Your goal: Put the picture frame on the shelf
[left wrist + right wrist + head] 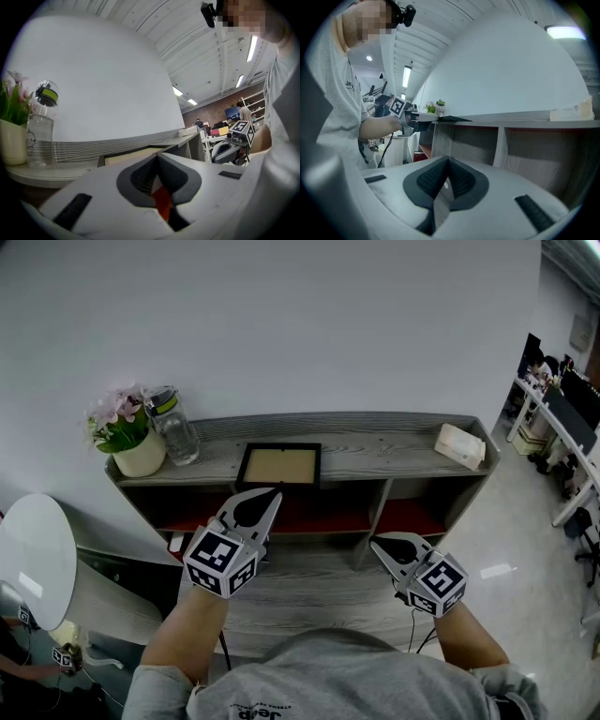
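Office, white wall, grey shelf (394, 442). Frame (278, 465) lies flat on its top, just ahead of the left gripper (262, 498). Right gripper (384, 545) is lower; both have jaws closed and empty. Placing looks done to me; next I'd back off clear. One frame, one bottle (173, 426), one plant (127, 432), one box (460, 445).

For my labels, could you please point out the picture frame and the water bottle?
picture frame (278, 465): head view, middle of its tan panel.
water bottle (178, 439): head view, its clear body.
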